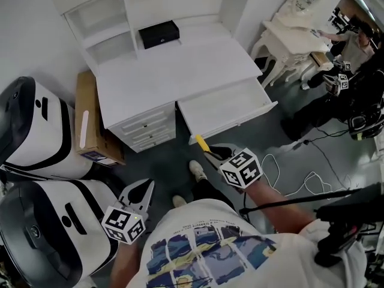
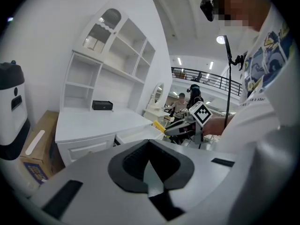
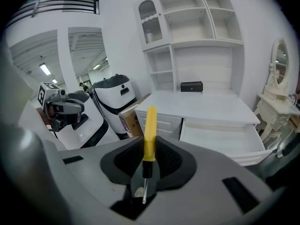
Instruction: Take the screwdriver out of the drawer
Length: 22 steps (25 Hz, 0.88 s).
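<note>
Nearest to us, low on the left, the left gripper hangs above the dark floor, beside a white-and-black machine; its fingers are drawn together at the tips, with nothing between them. Just right of it and a little farther off, the right gripper has its fingers narrowed onto the screwdriver; the yellow handle juts out past the fingertips toward the far side, while the black collar and thin metal shaft lie back between the fingers. So we find the screwdriver out of the drawer, held in the air just near of its front edge, over the floor; between the two grippers, down on the floor, we see the person's pale shoes. Farther on, the drawer stands pulled out from the right half of the white desk; a stack of small shut drawers is to its left, and a cardboard box stands on the floor left of those. Beyond lies the white surface; toward its far edge a black box sits below the open shelves. At the far right a second white table stands well apart.
</note>
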### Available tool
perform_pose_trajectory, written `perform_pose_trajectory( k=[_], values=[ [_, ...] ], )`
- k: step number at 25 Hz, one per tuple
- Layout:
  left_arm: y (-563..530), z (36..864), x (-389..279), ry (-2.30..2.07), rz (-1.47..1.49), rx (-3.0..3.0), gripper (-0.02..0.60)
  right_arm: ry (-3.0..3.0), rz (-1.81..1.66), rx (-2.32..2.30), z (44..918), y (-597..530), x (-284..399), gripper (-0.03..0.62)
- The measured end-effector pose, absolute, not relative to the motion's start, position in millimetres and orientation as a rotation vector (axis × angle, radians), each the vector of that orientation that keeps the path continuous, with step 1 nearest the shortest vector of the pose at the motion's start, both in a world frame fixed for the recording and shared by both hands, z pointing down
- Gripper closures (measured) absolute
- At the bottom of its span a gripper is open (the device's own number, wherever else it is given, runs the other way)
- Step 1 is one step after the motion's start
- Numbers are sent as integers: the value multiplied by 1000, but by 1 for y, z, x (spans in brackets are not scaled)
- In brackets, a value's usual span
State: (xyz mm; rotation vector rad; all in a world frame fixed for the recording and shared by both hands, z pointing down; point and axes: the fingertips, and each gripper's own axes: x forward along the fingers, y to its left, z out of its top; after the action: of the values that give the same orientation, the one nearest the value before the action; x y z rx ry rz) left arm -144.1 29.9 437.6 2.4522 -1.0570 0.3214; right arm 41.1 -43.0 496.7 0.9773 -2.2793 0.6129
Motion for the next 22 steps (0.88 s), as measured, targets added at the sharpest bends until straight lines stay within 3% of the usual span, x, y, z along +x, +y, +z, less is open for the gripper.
perform_pose_trajectory(
  k=[22],
  values=[
    [38, 444, -142, -1009, 345, 2462, 568, -2306, 602, 965, 492, -24, 25, 499]
  ],
)
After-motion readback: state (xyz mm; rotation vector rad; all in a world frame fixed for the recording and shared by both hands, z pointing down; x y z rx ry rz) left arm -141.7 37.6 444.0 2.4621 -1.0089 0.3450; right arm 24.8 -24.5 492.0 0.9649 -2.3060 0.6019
